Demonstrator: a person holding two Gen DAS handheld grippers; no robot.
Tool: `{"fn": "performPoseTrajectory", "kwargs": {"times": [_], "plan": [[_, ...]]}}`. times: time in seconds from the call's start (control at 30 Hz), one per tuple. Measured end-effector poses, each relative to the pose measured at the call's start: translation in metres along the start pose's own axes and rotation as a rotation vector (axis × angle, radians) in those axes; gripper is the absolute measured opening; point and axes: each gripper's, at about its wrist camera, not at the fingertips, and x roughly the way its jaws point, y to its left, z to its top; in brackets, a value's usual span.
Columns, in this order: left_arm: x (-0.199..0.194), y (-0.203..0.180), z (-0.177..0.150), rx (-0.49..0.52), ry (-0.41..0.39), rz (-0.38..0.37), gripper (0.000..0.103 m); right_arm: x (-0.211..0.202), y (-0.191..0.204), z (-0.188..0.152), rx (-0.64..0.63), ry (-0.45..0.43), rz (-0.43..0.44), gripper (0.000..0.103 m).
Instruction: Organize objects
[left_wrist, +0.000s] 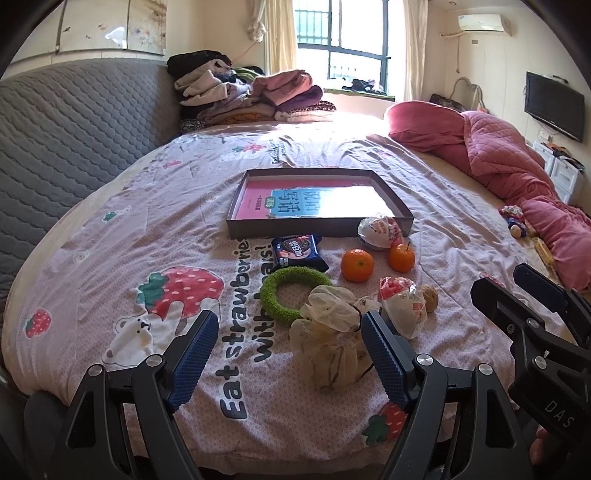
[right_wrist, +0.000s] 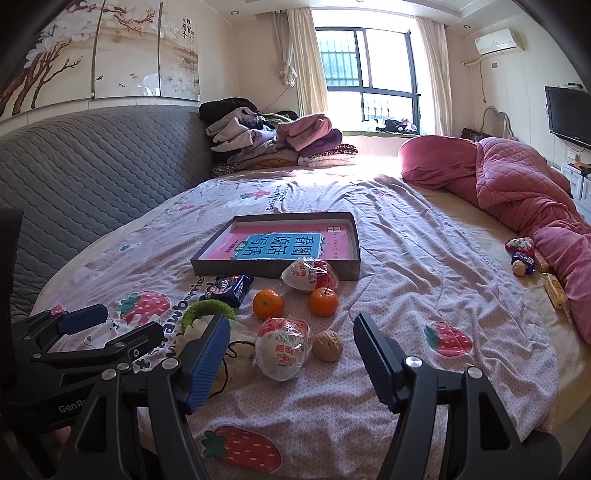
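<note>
A shallow dark box (left_wrist: 317, 226) (right_wrist: 273, 272) with a pink and blue book inside lies mid-bed. In front of it lie a dark blue snack packet (left_wrist: 297, 253), a green ring (left_wrist: 291, 291), two oranges (left_wrist: 357, 264) (left_wrist: 401, 257), two white-and-red wrapped packs (left_wrist: 378, 230) (right_wrist: 282, 349), a walnut (right_wrist: 328, 345) and a cream mesh bag (left_wrist: 328, 343). My left gripper (left_wrist: 290, 321) hovers open over the mesh bag, its right finger beside the bag. My right gripper (right_wrist: 291, 321) stands open above the near wrapped pack and walnut, apart from them. Neither holds anything.
The bed carries a strawberry-print sheet (left_wrist: 147, 236). A grey quilted headboard (left_wrist: 74, 129) runs along the left, folded clothes (left_wrist: 251, 99) are piled at the back, and a pink quilt (right_wrist: 517, 192) lies on the right with small toys (right_wrist: 521, 254) beside it.
</note>
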Motion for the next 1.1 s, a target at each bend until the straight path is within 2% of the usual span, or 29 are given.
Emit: {"fn": "performPoseTrajectory", "kwargs": {"times": [0.57,1.1], "plan": [[-0.003,-0.001,0.000,0.002,0.001,-0.004,0.081,-0.007,-0.003,0.002,0.005,-0.018,-0.005,0.069],[0.026,-0.008,-0.013,0.015,0.128,-0.071,0.081,0.017,-0.010,-0.010,0.029,0.079,0.022,0.069]]}}
